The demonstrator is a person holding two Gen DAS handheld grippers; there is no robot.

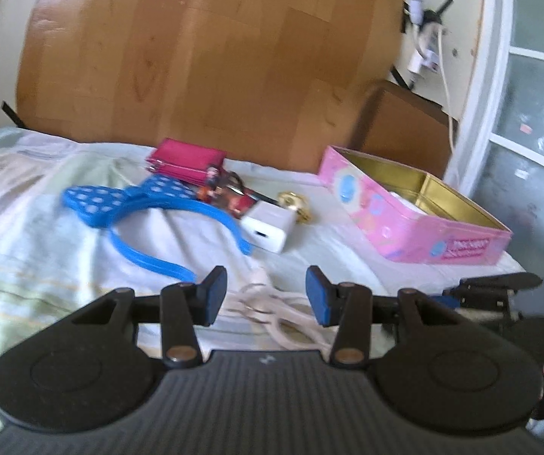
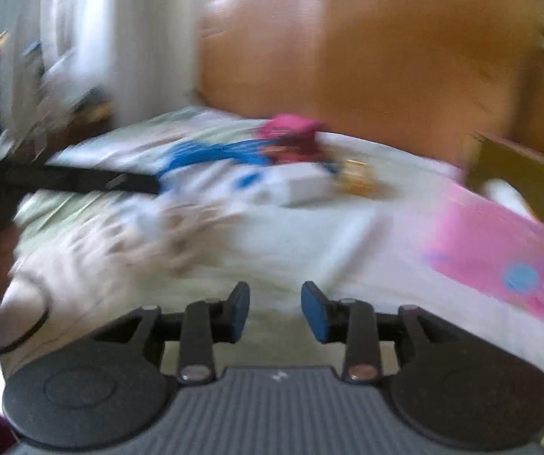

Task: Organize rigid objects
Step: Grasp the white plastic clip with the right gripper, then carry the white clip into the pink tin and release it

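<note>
Here both grippers gape with nothing between their pads: the left gripper [image 1: 266, 295] low in the frame above a white cable [image 1: 272, 309] on the bed [image 1: 44, 227], the right gripper [image 2: 275, 313] low in its blurred view. A blue headband [image 1: 139, 212], white charger [image 1: 268, 227] and red wallet [image 1: 184, 161] lie mid-frame, left of the open pink tin [image 1: 416, 227].

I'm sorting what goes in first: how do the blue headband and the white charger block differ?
The blue headband is a thin open arc with a polka-dot bow; the white charger block is a compact solid box. The headband sprawls much wider than the charger. Both lie on the bedsheet, outside the pink tin.
</note>
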